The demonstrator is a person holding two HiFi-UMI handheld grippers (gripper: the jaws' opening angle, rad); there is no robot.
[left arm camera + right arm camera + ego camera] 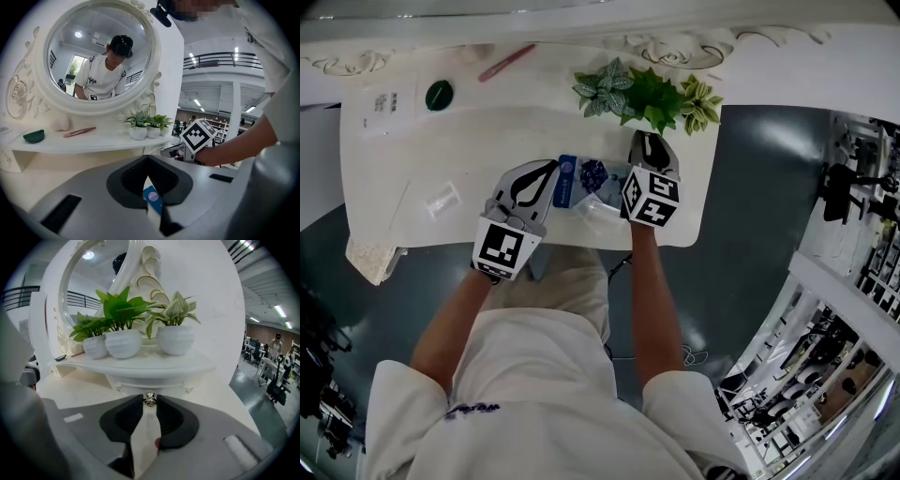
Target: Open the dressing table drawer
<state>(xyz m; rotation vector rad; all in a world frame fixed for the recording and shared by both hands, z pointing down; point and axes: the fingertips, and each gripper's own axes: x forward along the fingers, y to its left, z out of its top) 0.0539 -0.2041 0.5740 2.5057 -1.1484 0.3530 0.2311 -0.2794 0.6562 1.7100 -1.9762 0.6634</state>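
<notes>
The white dressing table [441,150] carries a raised shelf, and a small drawer front [140,381] sits under that shelf below the potted plants. My right gripper [149,398] is shut on the drawer's small metal knob [150,400], one jaw on each side of it. In the head view the right gripper [645,136] reaches in under the plants, which hide the knob. My left gripper [549,167] rests over the tabletop to the left. Its jaws [147,156] are shut with nothing held.
Three potted plants [123,329] stand on the shelf above the drawer. A blue packet [567,180] and a clear plastic bag [598,206] lie between the grippers. A green dish [439,95] and a pink pen [506,62] lie at the back left. An oval mirror [98,56] rises behind.
</notes>
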